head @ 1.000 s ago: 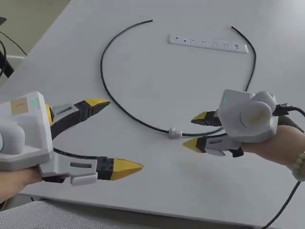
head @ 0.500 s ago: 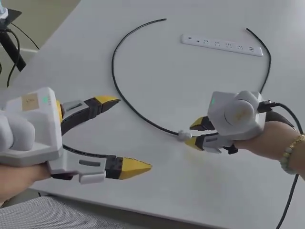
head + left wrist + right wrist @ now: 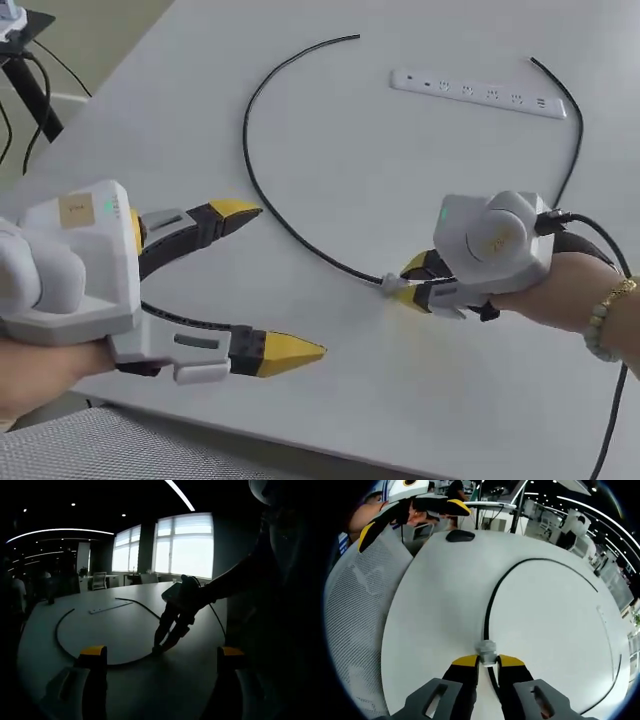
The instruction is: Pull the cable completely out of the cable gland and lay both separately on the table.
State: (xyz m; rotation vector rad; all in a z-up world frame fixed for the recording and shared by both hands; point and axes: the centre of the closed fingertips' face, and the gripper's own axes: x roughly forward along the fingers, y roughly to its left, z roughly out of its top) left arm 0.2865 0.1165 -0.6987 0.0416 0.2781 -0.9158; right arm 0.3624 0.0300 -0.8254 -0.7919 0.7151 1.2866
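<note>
Nearest you, by the front edge of the table (image 3: 420, 400), you are holding the left gripper (image 3: 288, 281) above the surface with its tongs spread wide and nothing between them. It is sitting much where it was a second ago.

The change is on your other side. A second ago the right gripper (image 3: 400, 282) was hanging open just short of the cable gland (image 3: 390, 283). Now its tongs are drawn in and, going by the right gripper view, are pinching the small white gland at its back end, where the cable (image 3: 250, 170) is entering it. That is giving you your anchor.

The gland is lying toward the front right of the table, still threaded on the cable, so the pull is not yet begun. Your free left gripper is probably the one to take the cable.

Beyond, the black cable is sweeping in a wide arc toward the far edge, where a white power strip (image 3: 485, 93) is lying.
</note>
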